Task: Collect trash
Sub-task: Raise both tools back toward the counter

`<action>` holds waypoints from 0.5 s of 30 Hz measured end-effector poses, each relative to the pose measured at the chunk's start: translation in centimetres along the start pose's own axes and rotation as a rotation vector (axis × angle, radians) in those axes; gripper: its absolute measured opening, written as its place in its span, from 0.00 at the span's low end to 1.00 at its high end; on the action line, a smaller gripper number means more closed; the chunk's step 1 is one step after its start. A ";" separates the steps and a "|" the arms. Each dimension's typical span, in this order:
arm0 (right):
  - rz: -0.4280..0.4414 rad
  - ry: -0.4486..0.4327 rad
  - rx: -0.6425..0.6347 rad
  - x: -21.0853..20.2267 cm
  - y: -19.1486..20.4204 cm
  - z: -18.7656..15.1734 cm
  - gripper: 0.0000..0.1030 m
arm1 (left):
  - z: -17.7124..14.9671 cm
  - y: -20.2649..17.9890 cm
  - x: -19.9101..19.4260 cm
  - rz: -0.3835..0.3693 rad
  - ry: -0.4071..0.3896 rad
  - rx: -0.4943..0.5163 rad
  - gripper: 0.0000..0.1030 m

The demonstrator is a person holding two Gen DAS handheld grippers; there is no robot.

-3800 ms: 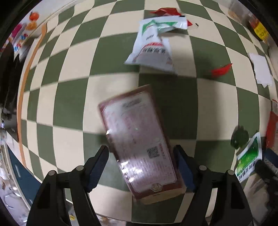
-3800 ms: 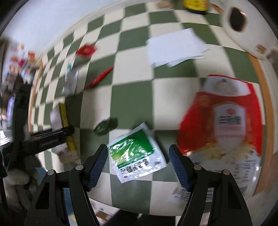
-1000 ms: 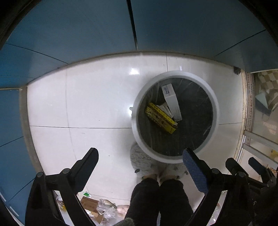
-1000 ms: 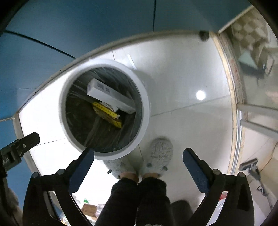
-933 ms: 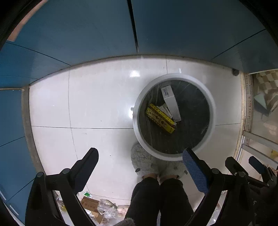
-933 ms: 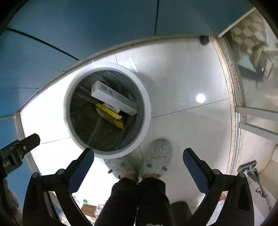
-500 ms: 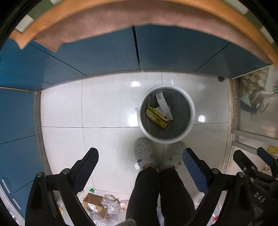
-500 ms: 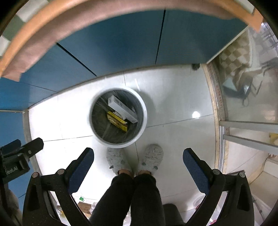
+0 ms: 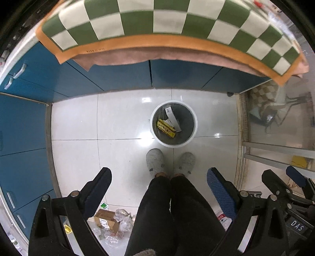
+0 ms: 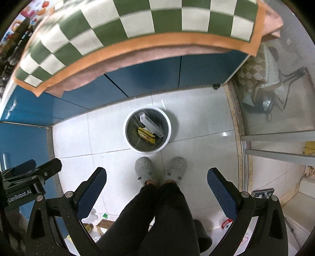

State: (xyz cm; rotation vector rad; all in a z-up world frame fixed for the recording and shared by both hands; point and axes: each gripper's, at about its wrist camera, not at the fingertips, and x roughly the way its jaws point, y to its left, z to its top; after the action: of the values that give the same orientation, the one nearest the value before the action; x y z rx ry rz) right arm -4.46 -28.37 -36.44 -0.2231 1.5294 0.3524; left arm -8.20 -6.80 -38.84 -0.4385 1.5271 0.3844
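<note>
A round white-rimmed trash bin stands on the pale floor tiles far below both grippers. Inside it lie a yellow box and a white box. My left gripper is open and holds nothing. High above the floor, my right gripper is open as well, with nothing between its fingers. The green-and-cream checked tablecloth with an orange border fills the top of both views.
A person's dark trouser legs and grey slippers stand just in front of the bin. Blue cabinet doors run under the table edge. A cardboard box and plastic scraps lie on the floor at lower left. A glass door is on the right.
Both grippers have risen well away from the bin, which now looks much smaller. The table edge and checked cloth have come into view at the top.
</note>
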 end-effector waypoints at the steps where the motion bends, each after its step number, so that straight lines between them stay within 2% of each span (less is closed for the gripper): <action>1: -0.003 -0.009 -0.005 -1.3 0.2 -0.2 1.00 | -0.1 0.1 -0.9 -0.012 -0.009 -0.001 0.96; 4: -0.006 -0.039 -0.013 -4.9 0.7 -0.6 1.00 | -0.2 0.4 -3.3 -0.036 -0.040 0.001 0.96; 8: 0.035 -0.089 0.004 -8.6 1.1 -0.1 1.00 | 0.6 0.6 -7.1 -0.035 -0.148 0.019 0.96; 10: 0.068 -0.124 0.017 -10.1 1.3 0.5 1.00 | 1.9 0.7 -8.9 -0.022 -0.217 0.016 1.00; 15: 0.130 -0.201 0.061 -13.4 1.6 4.4 1.00 | 6.3 1.0 -13.1 0.021 -0.346 0.002 1.00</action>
State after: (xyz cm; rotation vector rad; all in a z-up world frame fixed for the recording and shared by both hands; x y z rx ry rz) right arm -0.97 -26.45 -22.79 -0.0384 1.3568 0.4173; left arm -3.44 -2.36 -25.85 -0.3345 1.1961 0.4498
